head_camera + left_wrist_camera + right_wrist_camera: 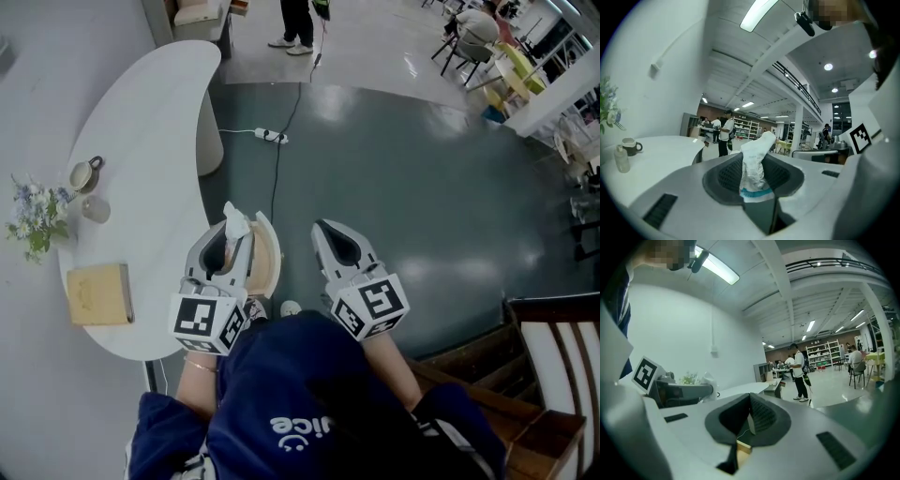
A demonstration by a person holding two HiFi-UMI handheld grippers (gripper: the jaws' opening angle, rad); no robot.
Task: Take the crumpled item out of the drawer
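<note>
The crumpled item (235, 223) is a white, wrinkled wad with a teal band near its lower end. It stands roughly upright, pinched between the jaws of the left gripper (231, 246), its top poking out past the tips. It hangs over the desk's right edge, just beside the pale wooden drawer (271, 259) that juts out there.

crumpled item (753, 168): crinkly paper | floor (422, 187): glossy | table (150, 122): matt wht
</note>
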